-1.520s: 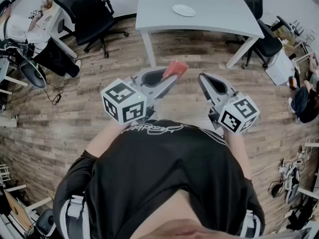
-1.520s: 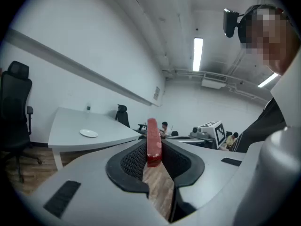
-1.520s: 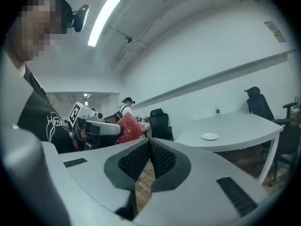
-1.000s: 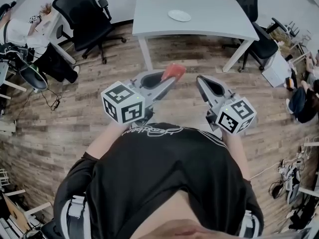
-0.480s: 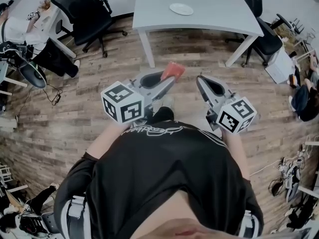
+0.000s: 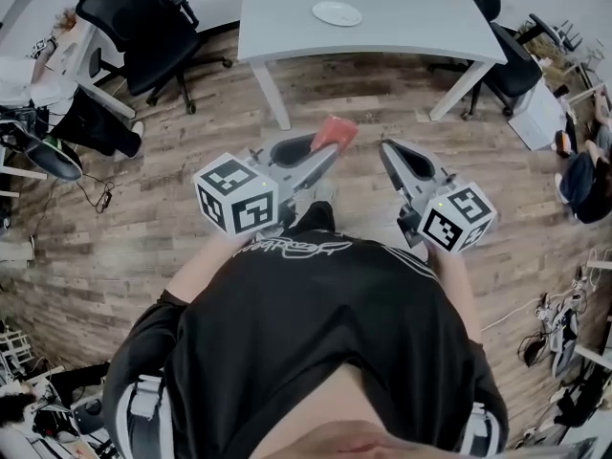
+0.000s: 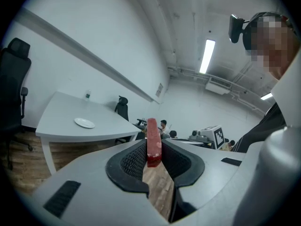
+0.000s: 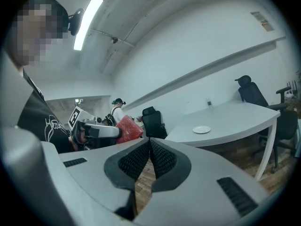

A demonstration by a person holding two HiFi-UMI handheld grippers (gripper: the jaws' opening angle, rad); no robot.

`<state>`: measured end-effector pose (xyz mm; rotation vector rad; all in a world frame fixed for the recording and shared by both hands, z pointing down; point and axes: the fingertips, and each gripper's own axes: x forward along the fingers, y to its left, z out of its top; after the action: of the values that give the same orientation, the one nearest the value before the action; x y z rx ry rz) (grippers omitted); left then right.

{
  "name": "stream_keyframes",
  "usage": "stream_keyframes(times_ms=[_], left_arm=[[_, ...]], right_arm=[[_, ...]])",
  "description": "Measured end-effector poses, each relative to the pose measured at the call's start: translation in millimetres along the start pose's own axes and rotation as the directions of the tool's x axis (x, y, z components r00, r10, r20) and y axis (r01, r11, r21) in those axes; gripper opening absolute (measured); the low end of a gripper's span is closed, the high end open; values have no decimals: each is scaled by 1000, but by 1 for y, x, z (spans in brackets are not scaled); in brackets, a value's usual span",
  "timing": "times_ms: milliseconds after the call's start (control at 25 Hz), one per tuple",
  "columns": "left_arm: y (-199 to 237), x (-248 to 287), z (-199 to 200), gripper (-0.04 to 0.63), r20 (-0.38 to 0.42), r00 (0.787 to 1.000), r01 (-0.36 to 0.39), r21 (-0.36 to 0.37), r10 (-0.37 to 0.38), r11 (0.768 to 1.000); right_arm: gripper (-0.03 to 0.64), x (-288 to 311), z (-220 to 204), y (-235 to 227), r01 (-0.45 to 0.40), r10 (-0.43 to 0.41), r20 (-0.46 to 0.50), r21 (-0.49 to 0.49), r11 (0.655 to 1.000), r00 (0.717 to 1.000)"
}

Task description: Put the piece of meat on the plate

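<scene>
wood-plank floor (image 6: 143, 208): runs under everything in the room.

white surface (image 6: 402, 36): stands at the far side on slanted legs, well apart from the person.

person in a black shirt (image 6: 316, 352): stands on the floor facing the surface, one gripper in each hand, both held out in front of the chest and roughly level.

black office chair (image 6: 134, 17): just left of the surface. a second chair shows partly at its right end.

left gripper (image 6: 325, 153) (image 7: 154, 150): its ribbed pads are clamped on the piece of meat, and its marker cube (image 6: 237, 197) sits at the near end.

right gripper (image 6: 386, 147) (image 8: 149, 144): beside the left one and apart from it. its pads are closed together with nothing between them.

white plate (image 6: 337, 12) (image 7: 84, 123) (image 8: 201, 129): lies alone on the surface near its far edge, with nothing on it.

piece of meat (image 6: 335, 132) (image 7: 153, 142): a thin red slab held on edge between the left gripper's pads, sticking out past the tips. it is in the air above the floor and well short of the plate.
</scene>
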<state>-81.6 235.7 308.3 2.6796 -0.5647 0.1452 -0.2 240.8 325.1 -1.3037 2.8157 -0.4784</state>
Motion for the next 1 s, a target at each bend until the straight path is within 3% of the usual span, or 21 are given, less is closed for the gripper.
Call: stream_keyframes(times_ms=[560, 1000], left_arm=[[140, 97, 60, 92, -72, 997, 21, -51, -25, 998], [257, 133, 101, 92, -65, 997, 25, -83, -30, 996]], right_arm=[[9, 110, 34, -130, 39, -35, -51, 81, 996, 998], [9, 214, 66, -201, 65, -59, -75, 81, 995, 995]])
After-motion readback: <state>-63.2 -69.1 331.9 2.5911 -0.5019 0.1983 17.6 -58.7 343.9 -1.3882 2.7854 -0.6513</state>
